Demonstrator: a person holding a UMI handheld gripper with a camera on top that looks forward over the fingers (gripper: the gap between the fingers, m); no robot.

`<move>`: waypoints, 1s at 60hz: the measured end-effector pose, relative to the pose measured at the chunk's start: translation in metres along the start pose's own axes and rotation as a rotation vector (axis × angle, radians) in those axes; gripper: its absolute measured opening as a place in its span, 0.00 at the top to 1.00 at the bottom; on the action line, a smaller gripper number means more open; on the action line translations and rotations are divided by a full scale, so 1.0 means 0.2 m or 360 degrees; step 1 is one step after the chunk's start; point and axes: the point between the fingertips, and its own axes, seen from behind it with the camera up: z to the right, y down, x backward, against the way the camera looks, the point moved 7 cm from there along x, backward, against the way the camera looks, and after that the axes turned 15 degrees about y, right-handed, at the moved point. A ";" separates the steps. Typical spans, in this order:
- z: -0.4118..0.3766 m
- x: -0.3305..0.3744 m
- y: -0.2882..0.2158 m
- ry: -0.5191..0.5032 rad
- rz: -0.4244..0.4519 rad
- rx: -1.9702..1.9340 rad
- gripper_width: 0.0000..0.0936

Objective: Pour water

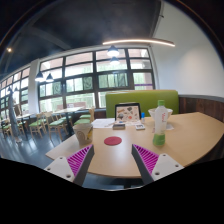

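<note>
Gripper (112,160) held open above a light wooden table (190,135), nothing clasped between its pink-padded fingers (80,158), a red coaster (113,141) seen just ahead, a green bottle (161,113) beyond to the right, a green sofa (140,99) behind.

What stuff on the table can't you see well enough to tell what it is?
- Green bottle, gripper view: too small to show any water inside.
- Red round thing ahead of the open claw: too small to identify.
- Items near the laptop: too small, blurred together.
</note>
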 end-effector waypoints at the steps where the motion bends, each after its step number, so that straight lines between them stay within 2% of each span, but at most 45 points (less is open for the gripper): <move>1: 0.01 0.00 0.00 0.0010 0.0001 0.0002 0.11; 19: 0.40 -0.20 -0.08 0.0249 0.0101 0.0073 0.11; 25: 0.57 -0.39 -0.13 0.0340 0.0120 0.0100 0.11; 42: 0.77 -1.00 -0.25 0.0456 0.0173 0.0074 0.12; 45: 0.77 -1.07 -0.26 0.0459 0.0182 0.0064 0.19; 47: 0.77 -1.10 -0.27 0.0457 0.0188 0.0069 0.48; 51: 0.78 -1.13 -0.26 0.0503 0.0209 0.0027 0.53; 60: 0.77 -1.16 -0.25 0.0470 0.0236 -0.0003 0.67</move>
